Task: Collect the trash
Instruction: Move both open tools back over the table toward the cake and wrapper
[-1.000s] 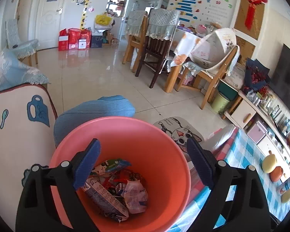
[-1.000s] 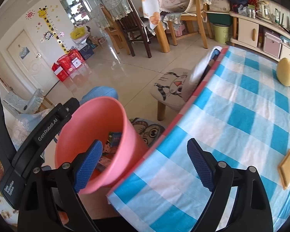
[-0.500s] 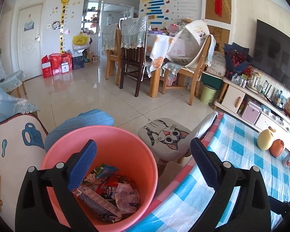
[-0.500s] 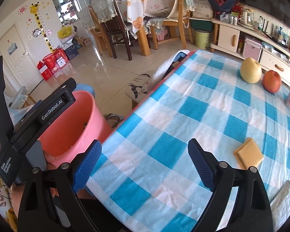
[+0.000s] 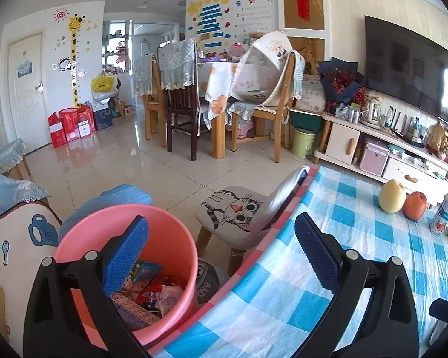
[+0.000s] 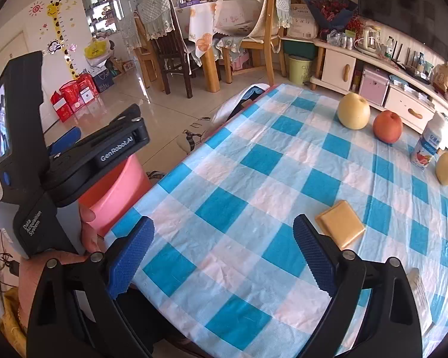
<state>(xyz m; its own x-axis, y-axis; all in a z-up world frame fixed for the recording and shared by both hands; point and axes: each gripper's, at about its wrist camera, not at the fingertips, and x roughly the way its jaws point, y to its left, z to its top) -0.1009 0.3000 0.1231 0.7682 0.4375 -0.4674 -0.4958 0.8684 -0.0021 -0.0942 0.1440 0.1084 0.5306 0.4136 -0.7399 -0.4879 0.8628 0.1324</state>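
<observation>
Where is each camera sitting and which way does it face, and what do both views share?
Left wrist: on the left gripper, open and empty, looking over the pink bin of wrappers and the table edge toward the dining chairs.
Right wrist: on the right gripper, open and empty, angled down at the checked tablecloth and yellow square; a hand holding the left gripper shows.
Shared: bin, tablecloth, pear, apple, carton.

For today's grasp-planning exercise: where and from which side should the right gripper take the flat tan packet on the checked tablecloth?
The tan packet lies flat, so come from above, probably with the right gripper open, and pinch across two opposite straight edges. It sits turned cornerwise, so roll the wrist to square the fingers with those edges.
</observation>
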